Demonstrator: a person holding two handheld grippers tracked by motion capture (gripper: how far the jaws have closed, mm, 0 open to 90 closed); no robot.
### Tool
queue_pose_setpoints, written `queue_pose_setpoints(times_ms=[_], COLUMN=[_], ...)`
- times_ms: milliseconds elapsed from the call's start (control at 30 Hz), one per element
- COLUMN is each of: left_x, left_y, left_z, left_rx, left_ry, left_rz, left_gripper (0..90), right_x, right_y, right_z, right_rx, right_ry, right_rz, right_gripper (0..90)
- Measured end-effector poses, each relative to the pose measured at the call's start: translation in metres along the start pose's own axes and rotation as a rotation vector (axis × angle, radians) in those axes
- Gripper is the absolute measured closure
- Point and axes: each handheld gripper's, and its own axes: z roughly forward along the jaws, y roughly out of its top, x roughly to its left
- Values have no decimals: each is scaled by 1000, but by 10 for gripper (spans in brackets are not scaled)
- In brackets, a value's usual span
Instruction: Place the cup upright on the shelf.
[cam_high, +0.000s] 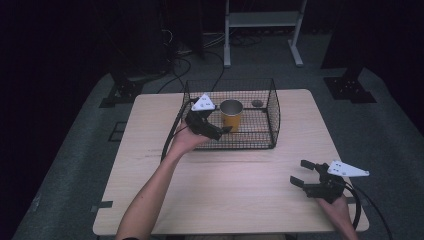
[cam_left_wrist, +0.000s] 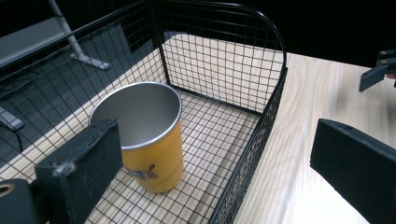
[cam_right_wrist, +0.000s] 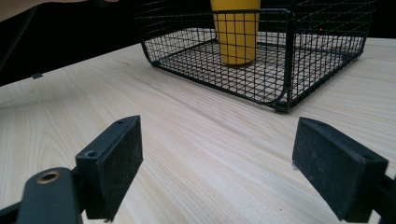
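A yellow cup (cam_high: 231, 116) with a bare metal inside stands upright in a black wire basket (cam_high: 274, 111) at the table's far middle. My left gripper (cam_high: 221, 131) hovers open at the basket's front left side, just left of the cup. In the left gripper view its jaws stand wide apart either side of the basket wall (cam_left_wrist: 261, 135), and the cup (cam_left_wrist: 149, 140) sits close by the left jaw, untouched. My right gripper (cam_high: 300, 172) is open and holds nothing, low over the table near its front right corner, facing the basket (cam_right_wrist: 280, 60) and the cup (cam_right_wrist: 236, 32).
A small dark round thing (cam_high: 257, 103) lies at the basket's far right. The light wooden table (cam_high: 240, 185) is bare between the basket and the right gripper. A white stand (cam_high: 262, 30) and cables are on the floor beyond the table.
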Motion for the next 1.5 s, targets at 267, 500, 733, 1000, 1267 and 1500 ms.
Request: queue_pose_setpoints(times_ms=[267, 500, 733, 1000, 1267, 1500], left_x=[-4, -9, -15, -21, -30, -35], left_y=[-8, -16, -26, -34, -43, -53], left_z=[-6, -11, -18, -29, -35, -41], left_rx=[-11, -20, -29, -48, -55, -69], left_ry=[-3, -6, -5, -8, -10, -18], left_rz=[-14, -29, -37, -55, -49, -69], left_gripper=[17, 17, 17, 17, 17, 17], right_x=[0, 0, 0, 0, 0, 0], right_y=[0, 0, 0, 0, 0, 0], right_z=[0, 0, 0, 0, 0, 0], right_rx=[2, 1, 3, 4, 4, 5], right_ry=[-1, -1, -1, -2, -2, -3], right_rz=[0, -3, 0, -1, -2, -1], right_gripper=[151, 151, 150, 151, 151, 151])
